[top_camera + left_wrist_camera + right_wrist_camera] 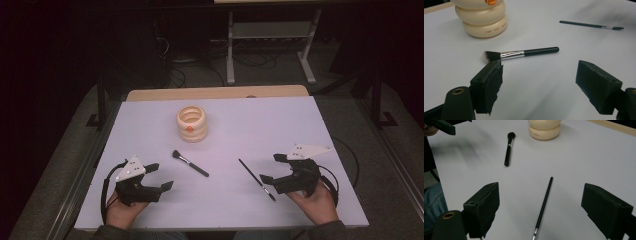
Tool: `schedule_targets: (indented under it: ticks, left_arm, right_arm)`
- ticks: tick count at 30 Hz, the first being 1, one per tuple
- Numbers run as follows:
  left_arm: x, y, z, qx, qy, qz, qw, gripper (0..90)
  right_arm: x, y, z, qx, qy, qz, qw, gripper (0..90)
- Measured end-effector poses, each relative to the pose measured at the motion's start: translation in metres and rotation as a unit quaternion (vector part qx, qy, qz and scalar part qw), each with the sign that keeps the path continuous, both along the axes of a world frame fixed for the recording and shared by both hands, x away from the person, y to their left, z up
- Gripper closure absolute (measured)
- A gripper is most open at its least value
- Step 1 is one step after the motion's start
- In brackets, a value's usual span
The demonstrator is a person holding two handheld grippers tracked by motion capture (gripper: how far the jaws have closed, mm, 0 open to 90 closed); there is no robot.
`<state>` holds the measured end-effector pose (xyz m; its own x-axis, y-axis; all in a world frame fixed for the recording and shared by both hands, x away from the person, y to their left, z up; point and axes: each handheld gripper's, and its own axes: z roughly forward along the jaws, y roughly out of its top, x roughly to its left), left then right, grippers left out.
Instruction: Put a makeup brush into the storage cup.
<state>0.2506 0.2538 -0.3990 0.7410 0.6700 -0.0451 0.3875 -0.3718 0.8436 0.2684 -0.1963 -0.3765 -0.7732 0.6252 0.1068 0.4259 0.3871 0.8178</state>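
Note:
A cream ribbed holder [192,123] with an orange mark stands upright at the middle back of the white table [280,125]; it also shows in the left gripper view [482,18] and the right gripper view [545,128]. A short black-handled powder brush [190,163] [520,53] [508,148] lies flat in front of it. A thin black brush [256,179] [590,25] [544,206] lies to its right. My left gripper [160,175] [539,85] is open near the front left, the powder brush just beyond its jaws. My right gripper [272,168] [540,210] is open, with the thin brush lying between its jaws on the table.
A wooden strip [215,93] runs along the table's far edge. Beyond it stand a metal frame [270,45] and cables on the floor. A hand holds each gripper at the table's front edge; a denim-clad leg [432,202] appears in the right gripper view.

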Motion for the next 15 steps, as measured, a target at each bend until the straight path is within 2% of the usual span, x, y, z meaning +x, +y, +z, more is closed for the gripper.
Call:
schedule_targets:
  ticks: [6, 10, 14, 15]
  left_arm:
    - [0.001, -0.004, 0.001, 0.004, -0.003, -0.005, 1.0000, 21.0]
    - [0.000, -0.006, 0.001, -0.001, -0.002, -0.001, 1.0000, 21.0]
    - [0.001, -0.005, 0.001, 0.004, -0.007, -0.005, 1.0000, 21.0]
    - [0.001, -0.005, 0.001, -0.002, -0.005, -0.002, 1.0000, 21.0]
  right_arm:
    - [0.006, 0.015, 0.014, -0.010, 0.001, 0.020, 0.9997, 14.3]
    - [0.014, 0.027, 0.023, -0.025, 0.007, 0.032, 0.9992, 14.3]
    - [0.021, 0.039, 0.034, -0.035, 0.007, 0.036, 0.9987, 14.3]
    - [0.022, 0.041, 0.035, -0.036, 0.008, 0.039, 0.9986, 14.3]
